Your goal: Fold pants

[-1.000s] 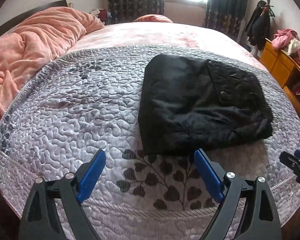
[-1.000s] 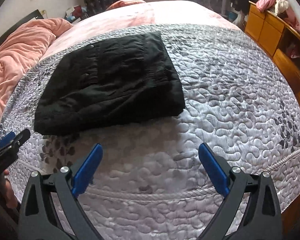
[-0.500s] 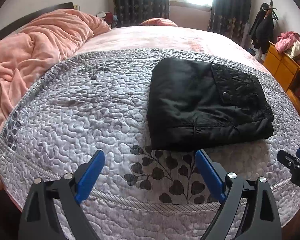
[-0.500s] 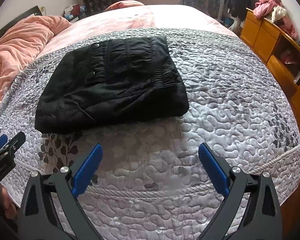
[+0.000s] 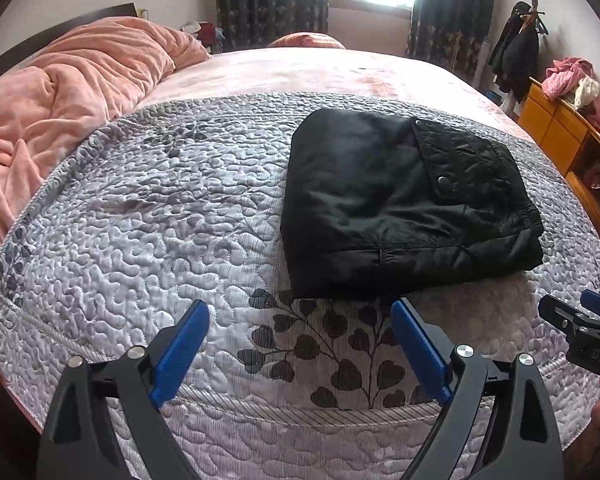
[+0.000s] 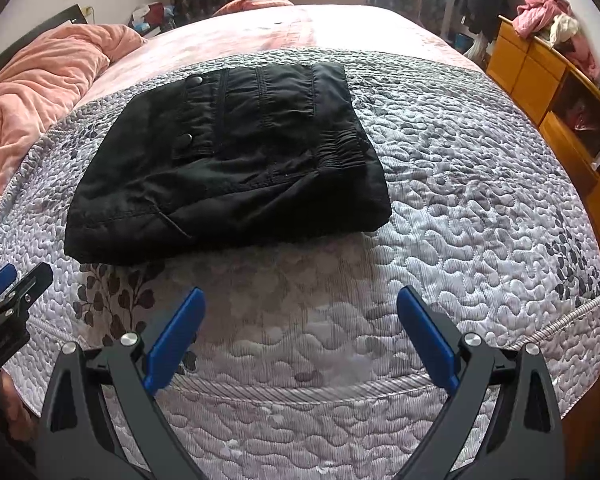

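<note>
Black pants (image 5: pixel 404 204) (image 6: pixel 236 164) lie folded into a compact rectangle on the grey quilted bedspread (image 5: pixel 148 216) (image 6: pixel 472 184). A snap-buttoned pocket flap faces up. My left gripper (image 5: pixel 300 320) hovers open just short of the bundle's near edge, nothing between its blue pads. My right gripper (image 6: pixel 300 312) is also open and empty, a little back from the bundle near the bed's foot edge. Each gripper's tip shows at the side of the other's view: the right gripper (image 5: pixel 580 324) in the left wrist view, the left gripper (image 6: pixel 12 288) in the right wrist view.
A rumpled pink blanket (image 5: pixel 60 92) is heaped along the left side of the bed. An orange wooden cabinet (image 6: pixel 560 80) with clothes piled on top stands to the right. Dark curtains (image 5: pixel 272 0) and a coat rack (image 5: pixel 520 48) line the far wall.
Both grippers have drawn back and up a little from the folded pants, so the bundle sits slightly farther away. The pants have not moved; both grippers stayed open.
</note>
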`<state>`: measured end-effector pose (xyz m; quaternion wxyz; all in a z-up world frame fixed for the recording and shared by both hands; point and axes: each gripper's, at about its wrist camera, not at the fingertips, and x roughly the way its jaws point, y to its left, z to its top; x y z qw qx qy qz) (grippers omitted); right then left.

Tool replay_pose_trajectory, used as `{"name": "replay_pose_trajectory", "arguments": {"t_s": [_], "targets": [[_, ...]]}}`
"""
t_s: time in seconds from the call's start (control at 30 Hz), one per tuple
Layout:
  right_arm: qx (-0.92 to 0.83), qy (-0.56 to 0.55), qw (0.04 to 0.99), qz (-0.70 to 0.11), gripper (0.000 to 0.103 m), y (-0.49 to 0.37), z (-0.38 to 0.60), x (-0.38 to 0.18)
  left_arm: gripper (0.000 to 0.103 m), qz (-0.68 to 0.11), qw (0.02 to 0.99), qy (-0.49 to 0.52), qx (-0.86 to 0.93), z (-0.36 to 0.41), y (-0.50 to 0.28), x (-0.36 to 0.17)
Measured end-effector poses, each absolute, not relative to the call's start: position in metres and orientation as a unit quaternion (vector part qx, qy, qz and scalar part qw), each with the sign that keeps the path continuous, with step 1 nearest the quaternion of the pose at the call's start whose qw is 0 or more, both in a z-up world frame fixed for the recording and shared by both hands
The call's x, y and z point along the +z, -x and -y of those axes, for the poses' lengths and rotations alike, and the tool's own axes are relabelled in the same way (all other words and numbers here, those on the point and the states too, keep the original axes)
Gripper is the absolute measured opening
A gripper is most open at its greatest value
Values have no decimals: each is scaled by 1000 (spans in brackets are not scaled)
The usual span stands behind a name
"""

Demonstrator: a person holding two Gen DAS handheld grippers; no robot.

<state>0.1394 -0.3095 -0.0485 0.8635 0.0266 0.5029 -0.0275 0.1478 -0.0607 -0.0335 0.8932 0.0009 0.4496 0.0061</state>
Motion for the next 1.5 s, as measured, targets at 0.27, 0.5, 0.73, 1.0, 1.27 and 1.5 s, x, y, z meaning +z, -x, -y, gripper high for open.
{"name": "replay_pose_trajectory", "arguments": {"t_s": [0.27, 0.5, 0.73, 1.0, 1.27, 1.5], "targets": [[-28, -28, 861, -506, 96, -141, 310, -52, 93, -452, 892, -4, 5, 61, -149, -37], [-27, -28, 862, -506, 96, -142, 310, -51, 93, -451, 893, -7, 2, 61, -151, -36], [-29, -29, 862, -505, 96, -144, 312, -51, 93, -450, 893, -10, 1, 62, -152, -35], [-31, -29, 862, -505, 96, -144, 314, -50, 93, -450, 893, -13, 1, 63, -153, -35], [-33, -28, 862, -505, 96, -144, 316, -51, 94, -450, 893, -14, 3, 62, -154, -36], [-34, -26, 861, -507, 96, -145, 317, -51, 94, -451, 893, -12, 3, 60, -154, -37]]}}
